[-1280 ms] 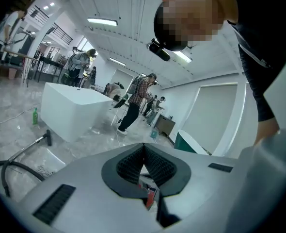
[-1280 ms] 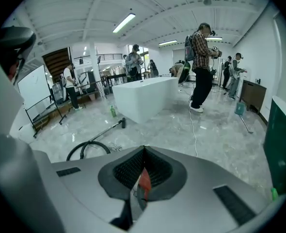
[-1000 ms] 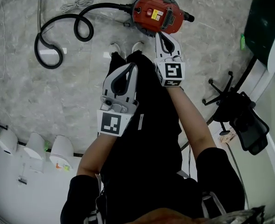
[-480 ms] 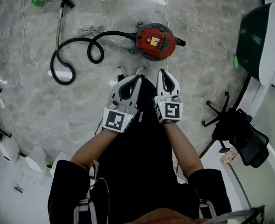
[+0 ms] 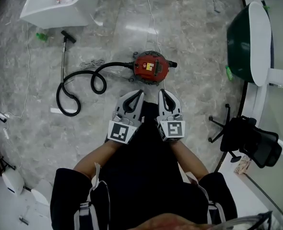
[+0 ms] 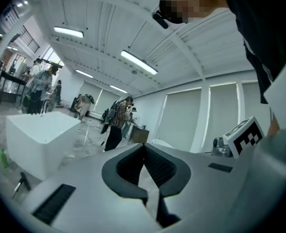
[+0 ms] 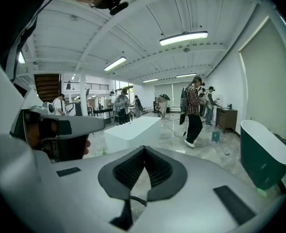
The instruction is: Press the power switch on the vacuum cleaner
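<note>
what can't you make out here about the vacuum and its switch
- power switch: in the head view the vacuum is too small to pick out the switch or read its state.
- vacuum up close: both gripper views look up across the room, so it is not in them.
- cable: it runs off the head view's top edge, so its far end is unseen.

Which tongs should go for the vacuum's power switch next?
Right, barely. Left gripper and right gripper are both shut, empty, side by side, aimed at the red vacuum cleaner; the right's tongs look slightly nearer.
</note>
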Tool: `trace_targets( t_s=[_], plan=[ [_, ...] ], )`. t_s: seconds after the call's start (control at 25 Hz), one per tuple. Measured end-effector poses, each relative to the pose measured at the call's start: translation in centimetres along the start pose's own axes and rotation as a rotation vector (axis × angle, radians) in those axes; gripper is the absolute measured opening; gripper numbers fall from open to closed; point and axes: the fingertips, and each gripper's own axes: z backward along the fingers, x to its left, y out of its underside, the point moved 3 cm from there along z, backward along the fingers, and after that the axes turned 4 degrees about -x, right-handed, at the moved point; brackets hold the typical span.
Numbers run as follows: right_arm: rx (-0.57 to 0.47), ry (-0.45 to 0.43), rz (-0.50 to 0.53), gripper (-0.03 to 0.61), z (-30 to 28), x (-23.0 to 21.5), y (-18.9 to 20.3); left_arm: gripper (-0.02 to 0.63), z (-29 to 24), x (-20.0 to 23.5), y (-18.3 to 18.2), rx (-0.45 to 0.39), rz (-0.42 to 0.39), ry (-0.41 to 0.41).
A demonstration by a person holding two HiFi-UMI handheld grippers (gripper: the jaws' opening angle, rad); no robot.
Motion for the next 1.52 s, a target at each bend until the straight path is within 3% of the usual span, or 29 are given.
trace_targets(
  t_s=[0.16, 0.32, 0.52, 0.72, 1.04, 1.52],
  plan=[
    [-0.069, 0.015, 0.0, 0.015, 2.0, 0.4, -3.8, 0.018, -0.4, -2.6, -2.9, -0.023, -0.029, 0.066],
    [-0.141, 0.02, 0.005, 0.015, 2.7, 1.3, -6.6, 0.018, -0.4, -1.8, -5.5, -0.082, -0.027, 0.069],
    [-0.211, 0.012, 0.017, 0.015, 2.6, 2.9, -9.4, 0.018, 0.0, 0.1, -8.2, -0.098, 0.025, 0.074],
    [-0.261, 0.009, 0.024, 0.015, 3.2, 3.4, -12.0, 0.018, 0.8, 0.6, -10.3, -0.156, -0.026, 0.074],
    [-0.293, -0.028, 0.062, 0.015, 2.9, 5.4, -12.9, 0.018, 1.7, 0.6, -10.7, -0.173, -0.069, 0.078],
    [-0.308, -0.012, 0.073, 0.015, 2.8, 6.3, -12.9, 0.018, 3.1, 1.2, -10.8, -0.183, -0.083, 0.066]
  ],
)
